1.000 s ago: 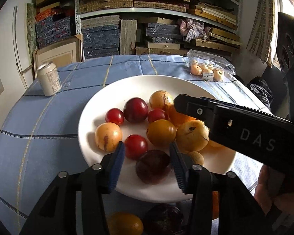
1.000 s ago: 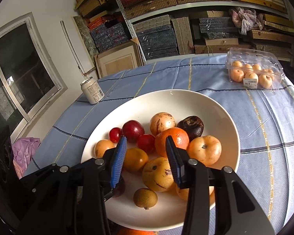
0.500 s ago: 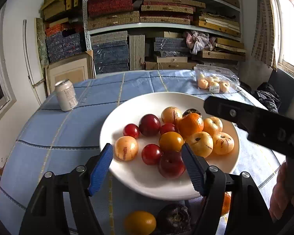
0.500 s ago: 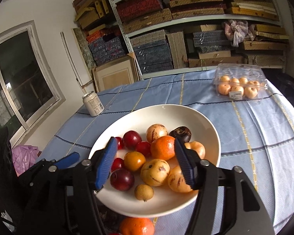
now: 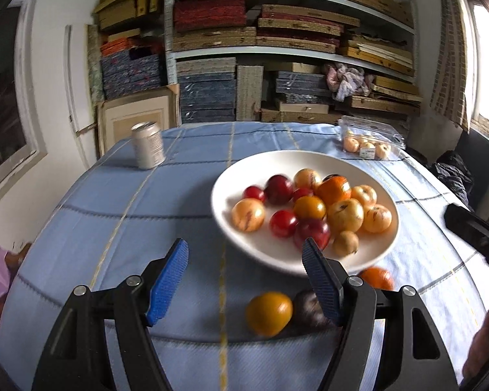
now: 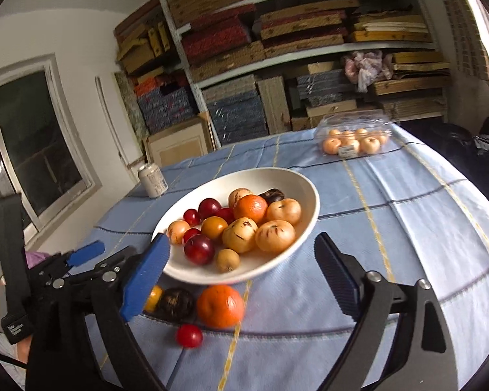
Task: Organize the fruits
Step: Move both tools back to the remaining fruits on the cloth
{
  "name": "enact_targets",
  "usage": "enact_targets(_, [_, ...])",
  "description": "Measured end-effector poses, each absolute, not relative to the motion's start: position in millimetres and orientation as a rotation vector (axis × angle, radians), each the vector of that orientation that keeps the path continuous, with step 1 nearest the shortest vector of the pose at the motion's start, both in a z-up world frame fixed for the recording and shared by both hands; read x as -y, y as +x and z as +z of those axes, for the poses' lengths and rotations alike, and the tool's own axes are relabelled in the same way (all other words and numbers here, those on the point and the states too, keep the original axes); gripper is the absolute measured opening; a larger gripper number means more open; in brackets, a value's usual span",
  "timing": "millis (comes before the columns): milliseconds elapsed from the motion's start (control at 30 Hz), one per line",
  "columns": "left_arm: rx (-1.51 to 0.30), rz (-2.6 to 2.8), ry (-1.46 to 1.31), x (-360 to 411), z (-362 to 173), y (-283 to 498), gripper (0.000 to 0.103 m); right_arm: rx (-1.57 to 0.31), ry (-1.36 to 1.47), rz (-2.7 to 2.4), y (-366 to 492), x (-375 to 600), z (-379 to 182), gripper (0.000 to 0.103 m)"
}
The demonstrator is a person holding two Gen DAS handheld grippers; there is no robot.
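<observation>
Item: white bowl (image 6: 304,192), centre of both wrist views, resting on the blue checked cloth over the surface (image 6: 407,228); it serves as the collecting point, holding a heap of fruit: red plums, yellow-orange round fruits, one orange (image 6: 250,208), a dark fruit at the far side and a small brown one at the near edge. Item: loose fruit still outside the bowl, lower centre of the right wrist view, just beside the bowl's near rim: a second orange (image 6: 220,306), a dark purple fruit (image 6: 176,303) touching it, a yellow fruit (image 5: 269,312) partly hidden behind the blue pad, and a small red plum (image 6: 189,335) nearest the camera. These four look to be the work outstanding. Item: left gripper (image 5: 244,277), lower middle of its own view, jaws moderately wide with nothing between them, over the cloth at the bowl's near-left edge. Item: right gripper (image 6: 241,270), jaws very wide, having just been opening, nothing between them; the loose orange lies below that gap, so it is probably the next pick. Item: clear plastic clamshell of small fruits (image 6: 353,138), upper right, well apart from the bowl and shut. Item: drinks can (image 6: 152,181), upper left of the bowl, upright, apart from the fruit. Both views are slightly blurred.
</observation>
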State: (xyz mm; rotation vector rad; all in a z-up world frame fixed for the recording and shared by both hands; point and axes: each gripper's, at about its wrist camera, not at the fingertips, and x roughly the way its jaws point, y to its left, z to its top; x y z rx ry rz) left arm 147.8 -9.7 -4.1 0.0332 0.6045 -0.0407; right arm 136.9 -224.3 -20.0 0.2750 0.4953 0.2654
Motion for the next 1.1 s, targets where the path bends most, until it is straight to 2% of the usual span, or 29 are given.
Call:
enact_targets(167, [-0.608,-0.013,-0.004,-8.5,-9.1,125.3,0.074,-0.473,0.299,0.243,106.5,233.0,-23.8,0.093])
enact_targets(233, [-0.611,-0.005,-0.005,-11.7,-11.5,117.9,0.079,-0.482,0.31,0.243,99.7,235.4,-27.5,0.093])
enact_targets(500, [-0.62,-0.01,0.01,-12.7,-19.1,102.2,0.079,-0.506,0.325,0.266,83.8,234.1,-34.4,0.093])
enact_targets(767, [-0.693,0.011,-0.068,-34.7,-29.2,117.8,0.079,-0.556,0.147,0.363,78.4,195.6,-38.7,0.092])
enact_targets(900, [-0.705,0.022,-0.093,-41.3,-30.2,119.8,0.079,-0.638,0.039,0.408,86.5,169.2,-48.3,0.072])
enact_targets(967, [-0.708,0.021,-0.081,-40.6,-30.7,120.1,0.079,-0.705,0.013,0.424,96.3,157.1,-57.1,0.066])
enact_targets(1100, [-0.716,0.006,-0.042,-32.3,-33.3,122.7,0.079,-0.801,0.004,0.439,113.6,145.0,-70.2,0.045])
